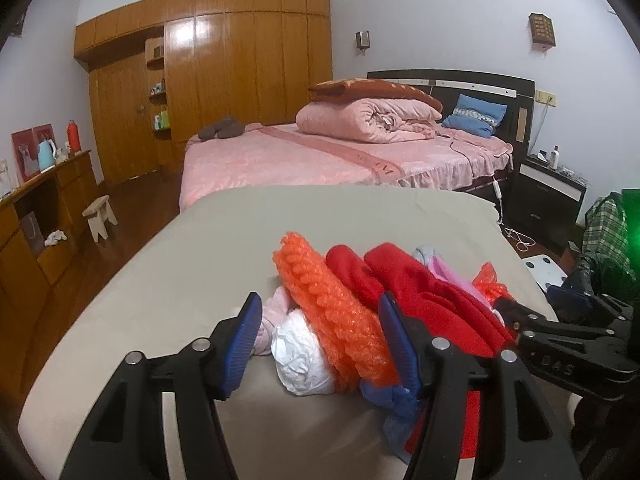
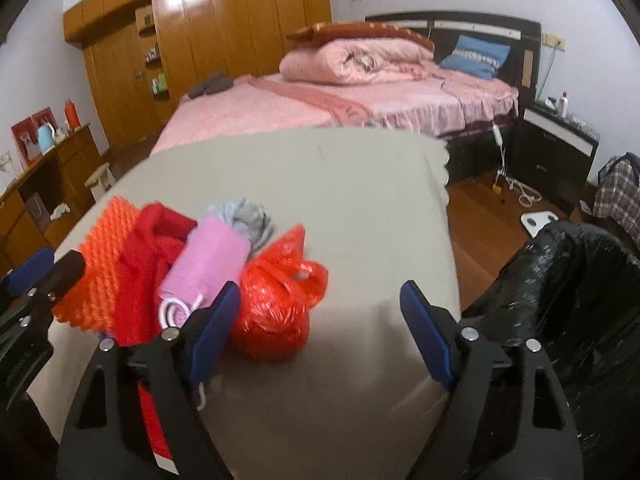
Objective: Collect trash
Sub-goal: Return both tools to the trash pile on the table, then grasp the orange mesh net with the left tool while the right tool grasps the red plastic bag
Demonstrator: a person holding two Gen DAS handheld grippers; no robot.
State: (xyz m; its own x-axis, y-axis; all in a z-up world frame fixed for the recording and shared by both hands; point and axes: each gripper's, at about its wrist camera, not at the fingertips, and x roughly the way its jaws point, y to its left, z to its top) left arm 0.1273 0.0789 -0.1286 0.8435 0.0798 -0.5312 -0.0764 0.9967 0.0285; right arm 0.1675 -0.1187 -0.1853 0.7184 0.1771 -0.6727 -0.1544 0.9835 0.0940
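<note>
Collecting trash from a heap on the beige-covered table (image 2: 340,184). Straddles, with the left gripper (image 1: 320,308) spread about halfway, the white wad (image 1: 300,356) and the orange bubble wrap (image 1: 332,304) lying between its pads; cannot tell whether either pad presses yet. Holds the right gripper (image 2: 320,290) spread wide and empty, with the knotted red plastic bag (image 2: 276,312) just beside its left finger and partly ahead of the gap.

To do this step well: shift the right gripper left until the red plastic bag sits squarely between the pads, then close on the bulging body and not on the loose handles. Likely squashes and crackles, so close firmly. Keep clear of the pink roll (image 2: 208,260) and red cloth (image 1: 420,284) crowding that left finger.

Leaves bare cloth ahead of and to the right of the right gripper, ending at the table's edge. Offers the gaping black bin bag (image 2: 568,300) just beyond that edge, right of the right finger. Mind the two grippers working close together.
</note>
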